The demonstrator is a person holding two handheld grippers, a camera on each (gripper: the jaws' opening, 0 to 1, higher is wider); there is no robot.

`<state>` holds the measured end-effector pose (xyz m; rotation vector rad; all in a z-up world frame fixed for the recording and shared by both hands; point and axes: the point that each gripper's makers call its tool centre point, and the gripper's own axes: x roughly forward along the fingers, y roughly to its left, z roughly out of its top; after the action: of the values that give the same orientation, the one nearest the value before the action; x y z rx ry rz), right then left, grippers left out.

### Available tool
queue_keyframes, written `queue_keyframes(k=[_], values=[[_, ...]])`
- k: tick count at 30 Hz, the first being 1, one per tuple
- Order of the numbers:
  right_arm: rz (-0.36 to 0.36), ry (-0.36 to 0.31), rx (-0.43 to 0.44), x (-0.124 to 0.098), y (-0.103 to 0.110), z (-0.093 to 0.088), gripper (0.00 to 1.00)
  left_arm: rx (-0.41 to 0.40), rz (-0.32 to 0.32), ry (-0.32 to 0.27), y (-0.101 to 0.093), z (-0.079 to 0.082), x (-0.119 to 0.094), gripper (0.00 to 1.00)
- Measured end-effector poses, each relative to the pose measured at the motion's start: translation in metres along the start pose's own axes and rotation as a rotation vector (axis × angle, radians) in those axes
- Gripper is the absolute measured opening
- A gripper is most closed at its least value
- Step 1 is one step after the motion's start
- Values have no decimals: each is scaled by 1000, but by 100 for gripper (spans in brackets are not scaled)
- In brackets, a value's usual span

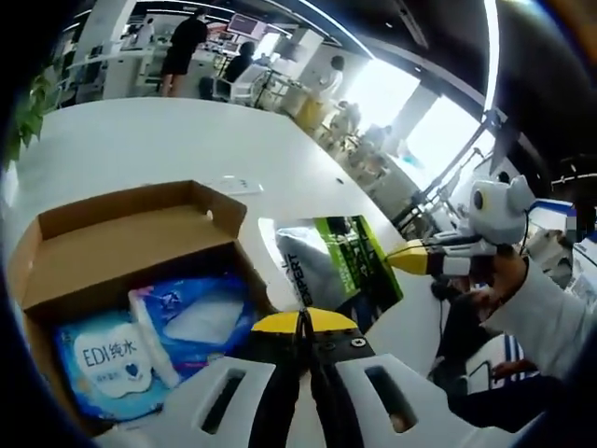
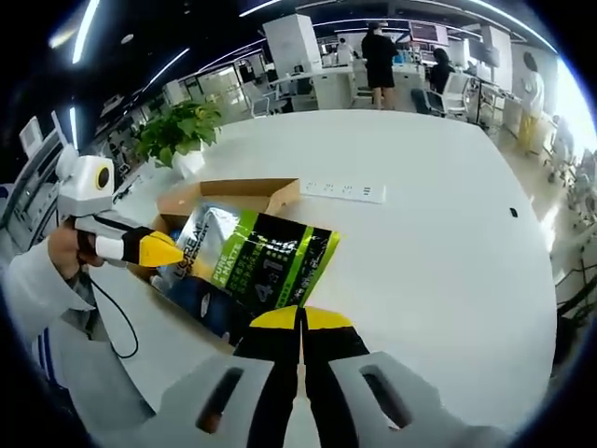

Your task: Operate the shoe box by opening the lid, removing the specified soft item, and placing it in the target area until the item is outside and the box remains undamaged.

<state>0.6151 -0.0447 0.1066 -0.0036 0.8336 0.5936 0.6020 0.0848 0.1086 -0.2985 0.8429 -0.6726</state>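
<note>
Matt brown cardboard box (image 1: 121,229), glossy foil pouch (image 2: 256,257), smooth white table (image 2: 448,243)

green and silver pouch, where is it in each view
Left gripper view: the green and silver pouch lies on the white table, right of the open cardboard box, just above this view's own closed jaws.
Right gripper view: the pouch sits at centre, above the closed jaws, overlapping the box.
Shared landmark: the cardboard box beside the pouch.
</note>
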Motion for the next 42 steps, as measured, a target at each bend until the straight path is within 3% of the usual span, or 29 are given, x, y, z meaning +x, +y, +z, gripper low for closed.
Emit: queue_keyframes(k=[14, 34, 42], values=[[-32, 23, 32, -7, -33, -16, 0, -2, -12, 49, -16, -8, 33, 0], [-59, 113, 31, 11, -75, -44, 0, 56, 87, 193, -18, -35, 84, 0], [-59, 153, 8, 31, -90, -52, 0, 100, 149, 256, -12, -42, 101, 0]])
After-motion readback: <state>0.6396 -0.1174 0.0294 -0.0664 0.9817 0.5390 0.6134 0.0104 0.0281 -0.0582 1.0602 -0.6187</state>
